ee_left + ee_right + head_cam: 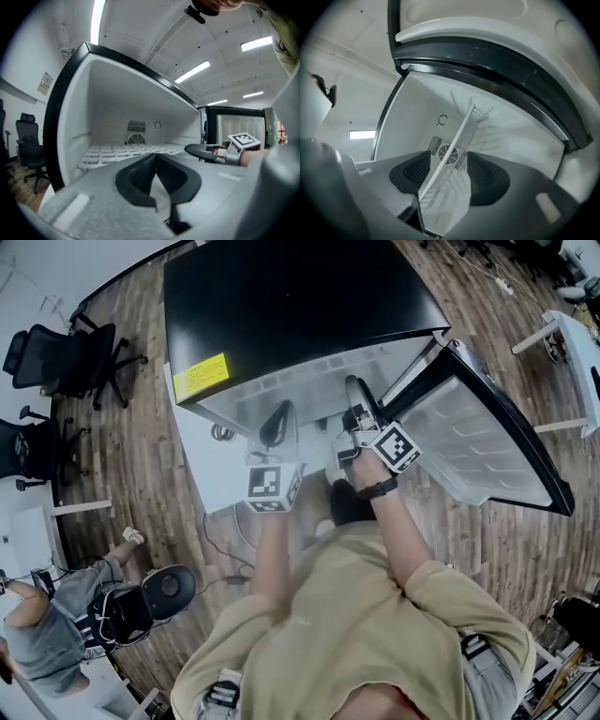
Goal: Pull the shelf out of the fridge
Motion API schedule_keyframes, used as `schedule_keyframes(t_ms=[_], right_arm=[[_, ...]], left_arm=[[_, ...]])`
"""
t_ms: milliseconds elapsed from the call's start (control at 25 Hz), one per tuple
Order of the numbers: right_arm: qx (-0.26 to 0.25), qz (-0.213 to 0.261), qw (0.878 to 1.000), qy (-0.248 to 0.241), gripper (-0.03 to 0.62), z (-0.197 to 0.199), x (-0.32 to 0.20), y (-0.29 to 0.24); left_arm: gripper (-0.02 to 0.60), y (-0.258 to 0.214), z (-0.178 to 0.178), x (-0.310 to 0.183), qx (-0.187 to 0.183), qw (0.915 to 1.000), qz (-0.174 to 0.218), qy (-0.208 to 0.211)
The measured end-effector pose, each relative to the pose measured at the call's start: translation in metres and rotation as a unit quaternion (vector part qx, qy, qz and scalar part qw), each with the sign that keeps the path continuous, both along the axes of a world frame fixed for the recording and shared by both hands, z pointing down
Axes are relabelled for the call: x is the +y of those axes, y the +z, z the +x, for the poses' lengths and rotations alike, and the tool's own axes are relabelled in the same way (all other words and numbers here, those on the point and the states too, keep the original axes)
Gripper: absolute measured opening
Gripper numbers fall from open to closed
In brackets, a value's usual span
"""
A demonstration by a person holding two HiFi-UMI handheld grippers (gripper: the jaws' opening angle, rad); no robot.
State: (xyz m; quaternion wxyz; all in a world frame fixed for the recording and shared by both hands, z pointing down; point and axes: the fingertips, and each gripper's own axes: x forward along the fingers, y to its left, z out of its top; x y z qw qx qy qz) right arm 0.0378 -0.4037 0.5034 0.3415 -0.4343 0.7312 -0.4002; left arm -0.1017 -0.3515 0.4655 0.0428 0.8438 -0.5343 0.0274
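The black-topped fridge (pixel 300 296) stands with its door (pixel 478 437) swung open to the right. Its white grid shelf (pixel 126 152) lies level inside, below the back wall's fan vent (pixel 136 139). My right gripper (pixel 449 158) is open, and the front edge of the shelf (pixel 450 206) runs slantwise between its pads (pixel 487 180) without being pinched. In the head view the right gripper (pixel 356 395) reaches into the fridge mouth. My left gripper (pixel 155 158) hangs in front of the opening, shut with nothing in it; the head view shows the left gripper (pixel 278 418) left of the right one.
Black office chairs (pixel 75 357) stand at the far left on the wooden floor. A person (pixel 56 624) sits at the lower left beside a round black device (pixel 169 587). A white table (pixel 581 343) is at the right, beyond the open door.
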Motion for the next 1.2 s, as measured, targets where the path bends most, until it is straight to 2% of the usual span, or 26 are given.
schedule_keyframes(t_ms=[120, 160, 320, 560, 760, 920, 1040, 1200], right_arm=[[-0.032, -0.012, 0.999, 0.014, 0.32, 0.0, -0.014, 0.003], [-0.04, -0.015, 0.999, 0.013, 0.327, 0.0, -0.018, 0.005], [-0.084, -0.023, 0.996, -0.005, 0.33, -0.007, -0.034, 0.01], [-0.121, -0.033, 0.992, -0.029, 0.331, -0.022, -0.053, 0.01], [-0.188, -0.048, 0.98, -0.04, 0.331, -0.032, -0.067, 0.007], [-0.197, -0.044, 0.978, -0.054, 0.328, -0.043, -0.081, -0.002], [-0.198, -0.043, 0.977, -0.067, 0.287, -0.051, -0.086, -0.006], [-0.198, -0.03, 0.975, -0.094, 0.148, -0.059, -0.088, -0.013]], left_arm=[[0.002, -0.001, -0.002, -0.007, -0.002, 1.0, 0.0, -0.004], [0.002, -0.002, -0.003, -0.009, -0.002, 1.0, 0.0, -0.005], [0.002, -0.002, -0.002, -0.017, -0.003, 1.0, 0.001, -0.008], [0.002, 0.001, -0.001, -0.026, -0.003, 0.9999, -0.001, -0.01], [0.002, -0.003, -0.003, -0.028, -0.004, 0.9999, -0.003, -0.015], [0.002, -0.007, -0.007, -0.032, -0.008, 0.9998, 0.001, -0.021], [0.002, -0.008, -0.011, -0.033, -0.011, 0.9996, 0.002, -0.026], [0.002, -0.009, -0.015, -0.034, -0.014, 0.9994, 0.004, -0.03]])
